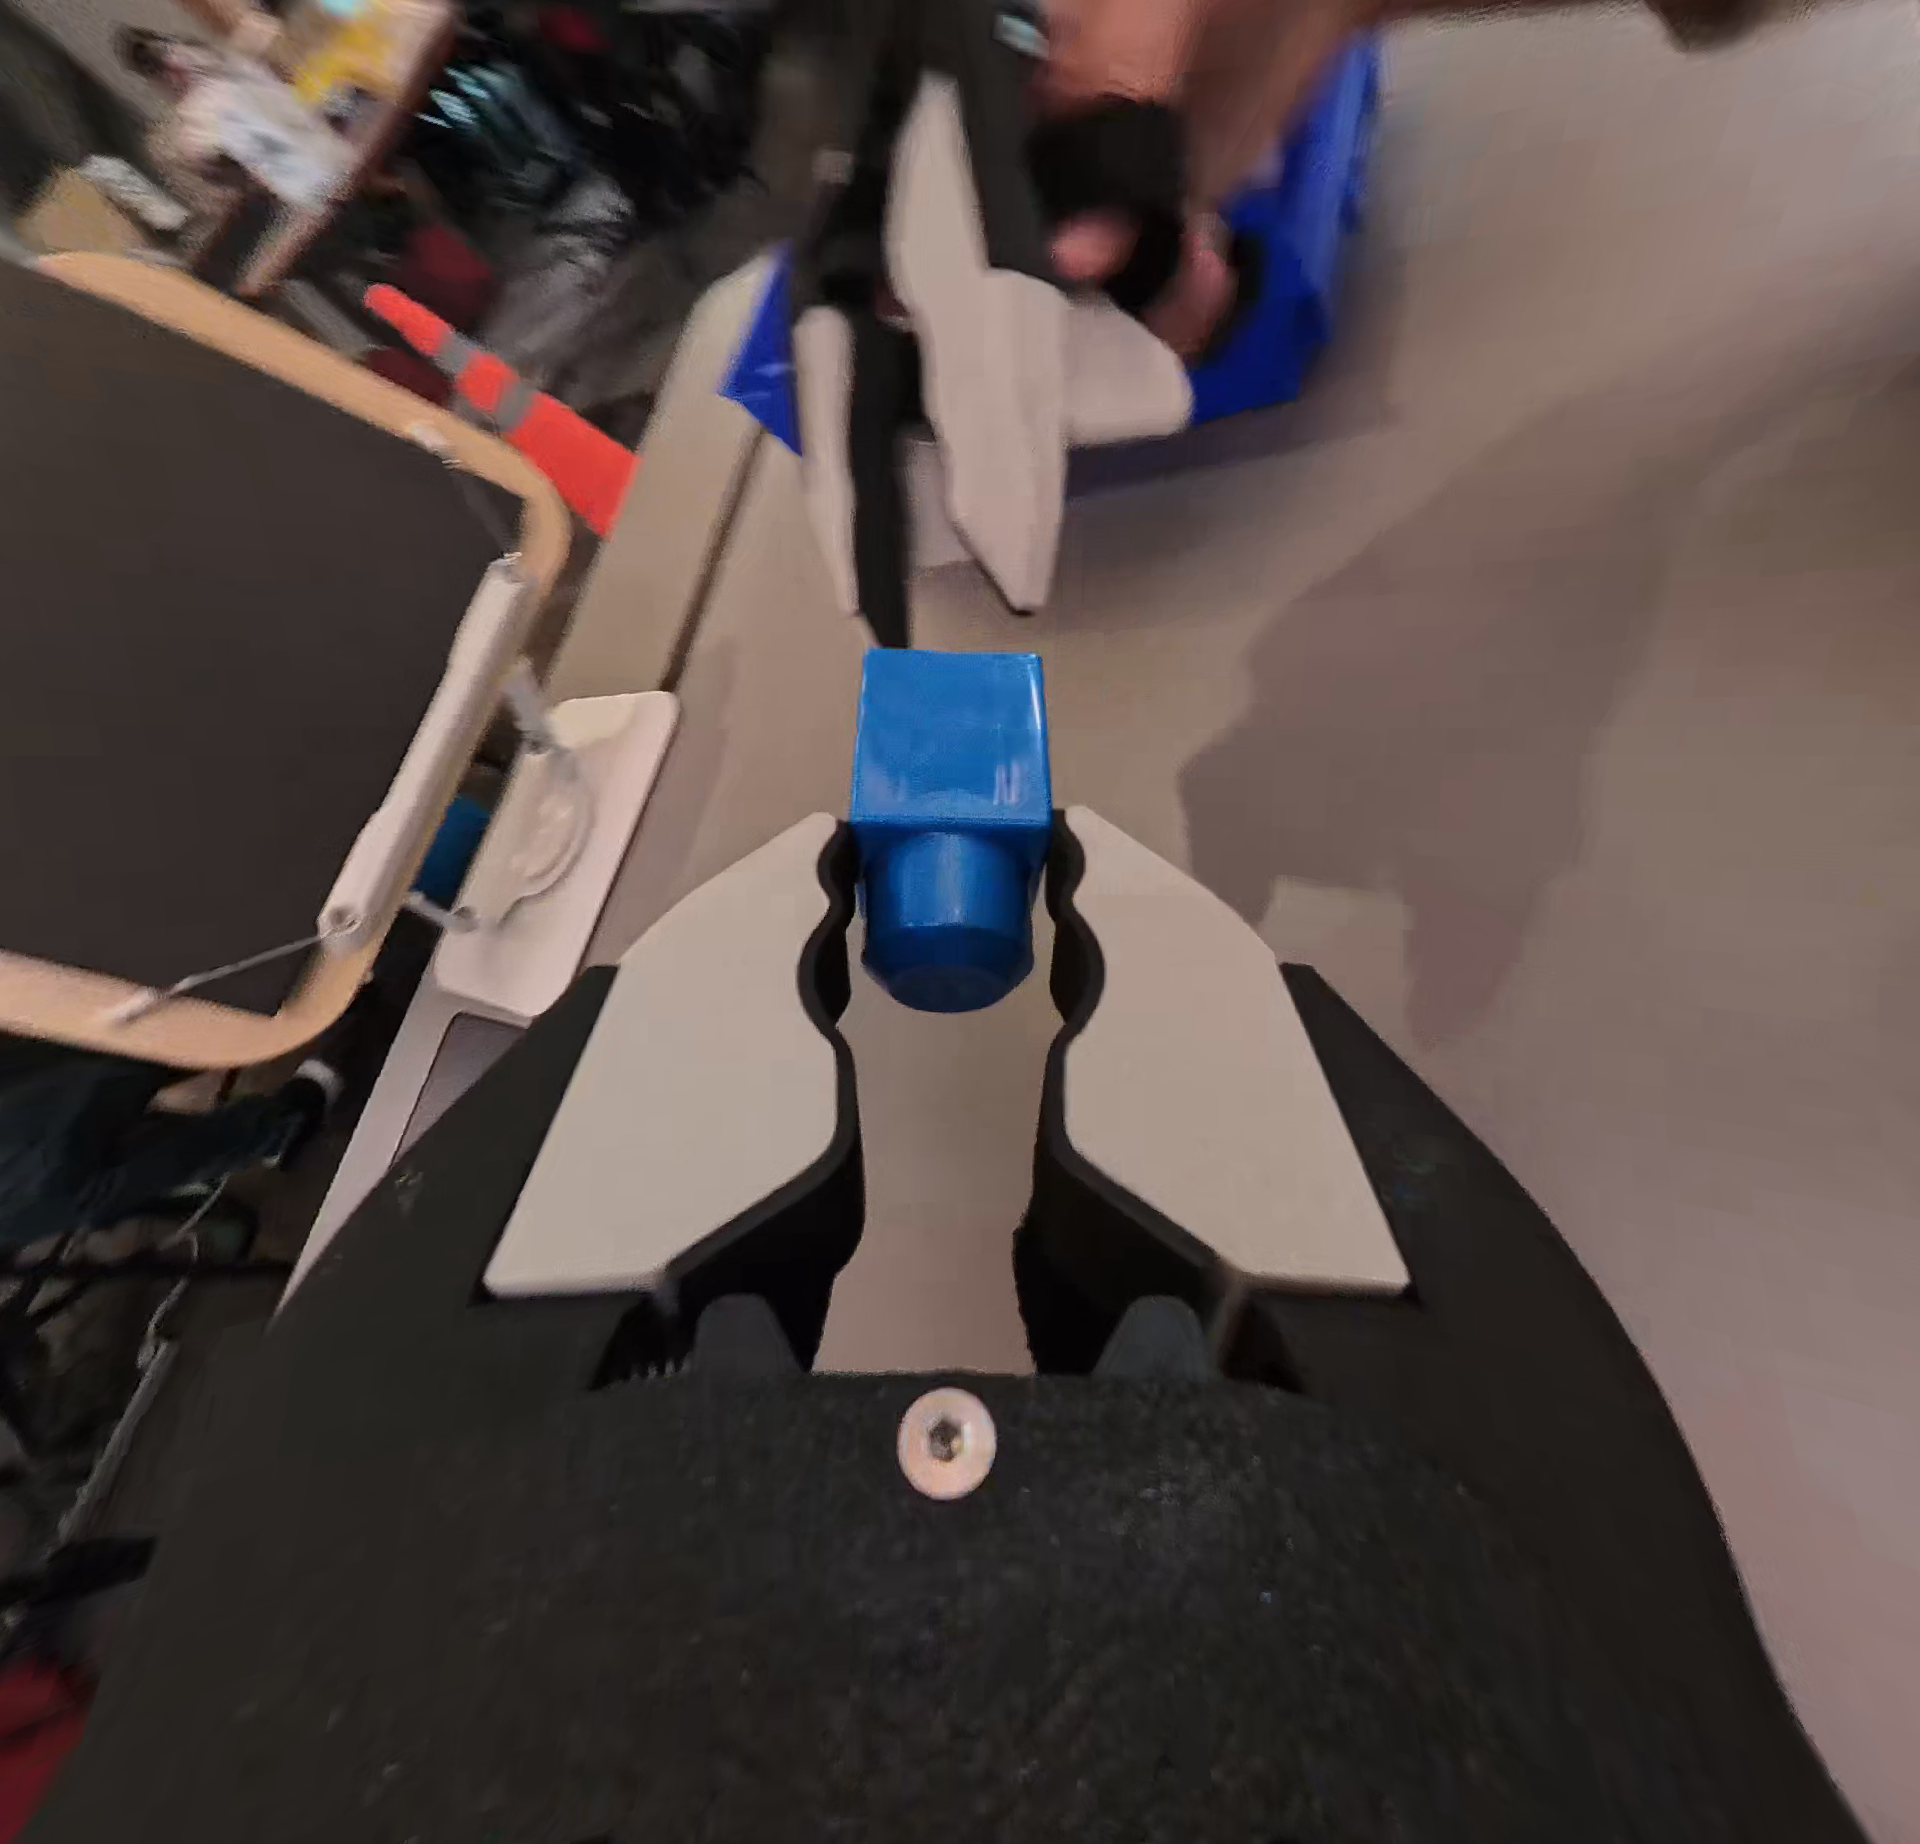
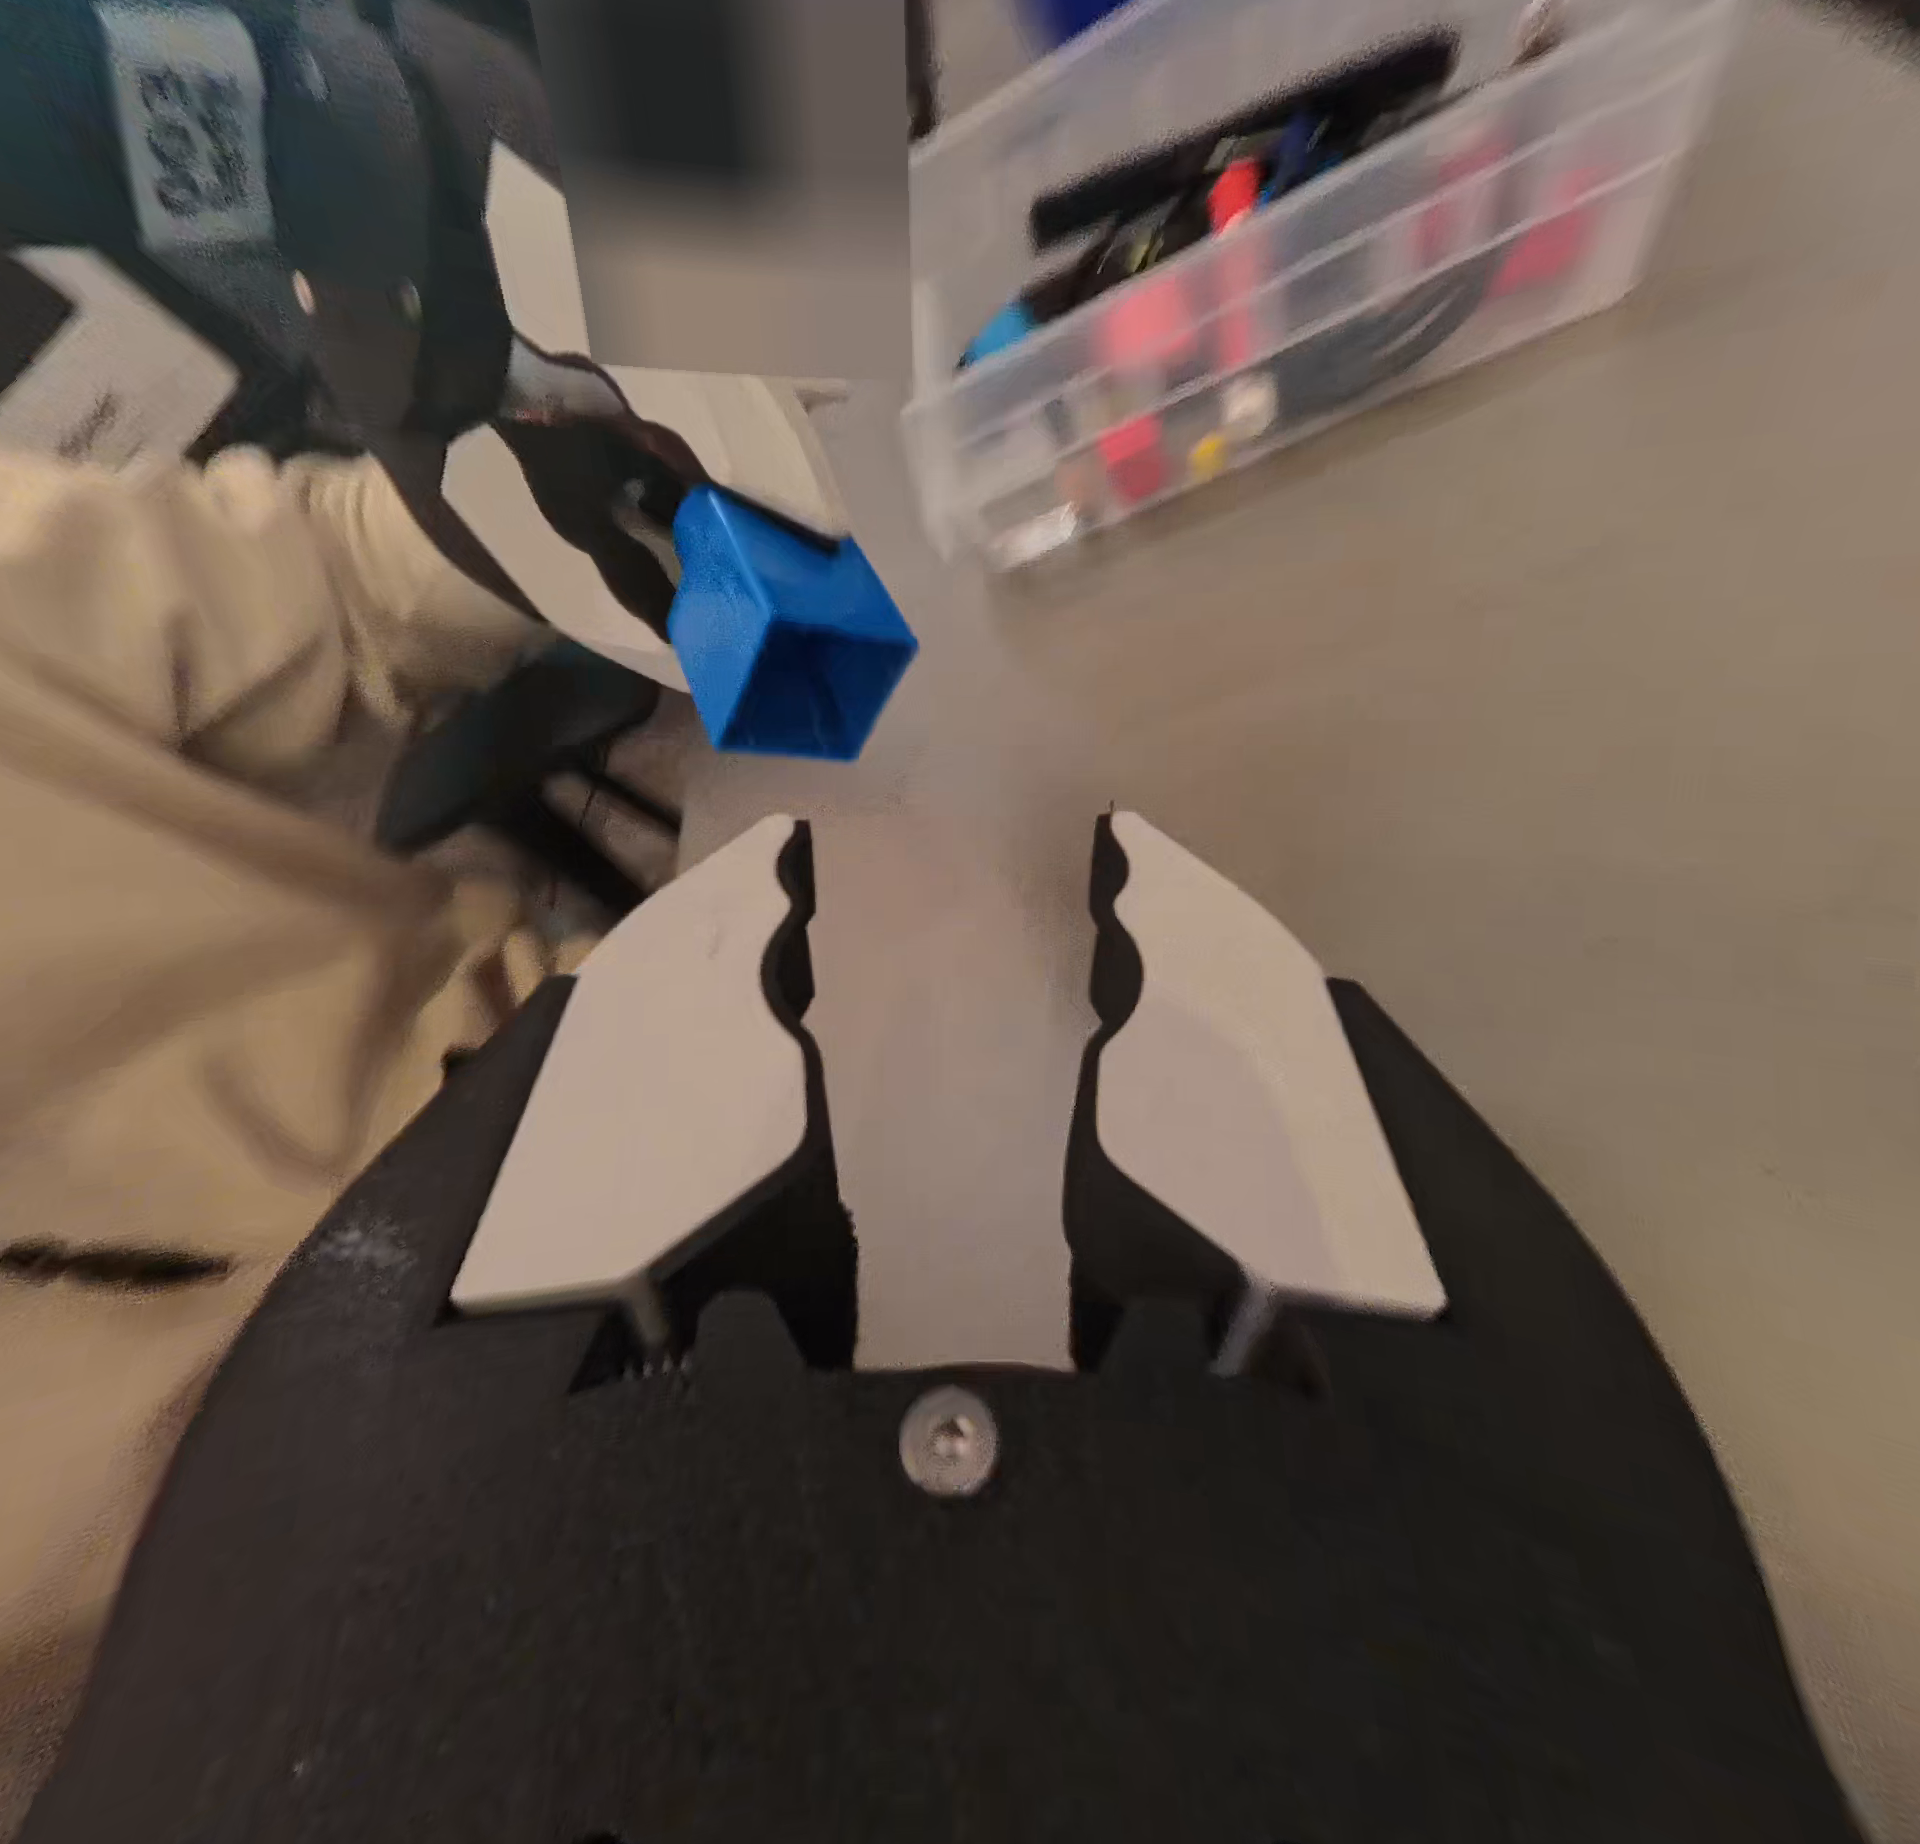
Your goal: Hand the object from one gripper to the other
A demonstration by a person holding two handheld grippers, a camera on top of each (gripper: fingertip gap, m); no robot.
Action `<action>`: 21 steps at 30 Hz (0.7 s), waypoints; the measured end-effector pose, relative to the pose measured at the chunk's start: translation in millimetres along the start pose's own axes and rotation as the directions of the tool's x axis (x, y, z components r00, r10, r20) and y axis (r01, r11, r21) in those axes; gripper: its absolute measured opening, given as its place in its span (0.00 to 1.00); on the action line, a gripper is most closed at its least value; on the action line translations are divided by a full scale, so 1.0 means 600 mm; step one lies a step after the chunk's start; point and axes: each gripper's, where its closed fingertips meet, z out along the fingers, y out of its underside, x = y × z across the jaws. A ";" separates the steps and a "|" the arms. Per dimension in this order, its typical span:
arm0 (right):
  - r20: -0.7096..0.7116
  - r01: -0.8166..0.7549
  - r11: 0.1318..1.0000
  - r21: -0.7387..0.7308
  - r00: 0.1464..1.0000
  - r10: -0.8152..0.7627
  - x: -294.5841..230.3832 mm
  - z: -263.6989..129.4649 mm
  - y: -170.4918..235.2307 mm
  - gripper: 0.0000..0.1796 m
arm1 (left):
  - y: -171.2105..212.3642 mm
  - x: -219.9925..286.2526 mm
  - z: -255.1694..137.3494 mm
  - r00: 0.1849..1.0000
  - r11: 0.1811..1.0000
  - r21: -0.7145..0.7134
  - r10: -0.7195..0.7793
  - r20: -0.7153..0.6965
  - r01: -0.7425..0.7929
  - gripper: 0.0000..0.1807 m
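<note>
Blue plastic piece (image 1: pixel 948 828) — square hollow block with a round plug at one end — is pinched at the fingertips of the left gripper (image 1: pixel 948 859), plug end toward the wrist, block end sticking out in front. We hold it in the air above the grey table (image 1: pixel 1558 859). Right gripper (image 2: pixel 951 838) has its fingers spread w/ nothing between them; in the right wrist view the block's open square mouth faces it, up and to the left of the fingertips and apart from them.

Step in hand, as we judge it: bring the two tools together for the pass. To do it well we should centre the free block end between the right fingers, close on its flat sides, and let go w/ the left only once that grip is firm; little of the block is clear of the left fingers, so the bite will be short.

Room — open table on the right; clear organiser box (image 2: pixel 1299 277) beyond, blue bin (image 1: pixel 1288 267) behind the right tool, dark board (image 1: pixel 208 599) at the left edge
</note>
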 end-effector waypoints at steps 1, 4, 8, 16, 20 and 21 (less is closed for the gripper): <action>-0.025 -0.018 0.996 0.091 0.999 0.020 0.005 -0.002 -0.001 0.29 | 0.004 -0.012 -0.004 0.997 0.999 0.033 -0.042 0.060 0.040 0.19; -0.106 -0.138 0.941 0.310 0.978 0.179 0.033 0.008 0.028 0.34 | 0.039 -0.051 -0.014 0.933 0.993 0.056 -0.118 0.339 0.105 0.19; -0.268 -0.160 0.905 0.394 0.922 0.280 0.063 0.036 0.089 0.39 | 0.079 -0.026 0.000 0.866 0.991 -0.134 0.045 0.499 0.026 0.19; -0.347 0.047 0.931 0.363 0.934 0.088 0.009 0.055 0.054 0.43 | 0.085 0.018 0.028 0.824 0.936 -0.335 0.270 0.498 -0.105 0.19; -0.419 0.141 0.935 0.326 0.908 0.010 -0.011 0.075 0.034 0.43 | 0.089 0.031 0.040 0.825 0.914 -0.387 0.309 0.473 -0.121 0.19; -0.423 0.155 0.939 0.306 0.906 -0.011 -0.016 0.080 0.030 0.41 | 0.087 0.034 0.042 0.819 0.908 -0.395 0.328 0.470 -0.137 0.19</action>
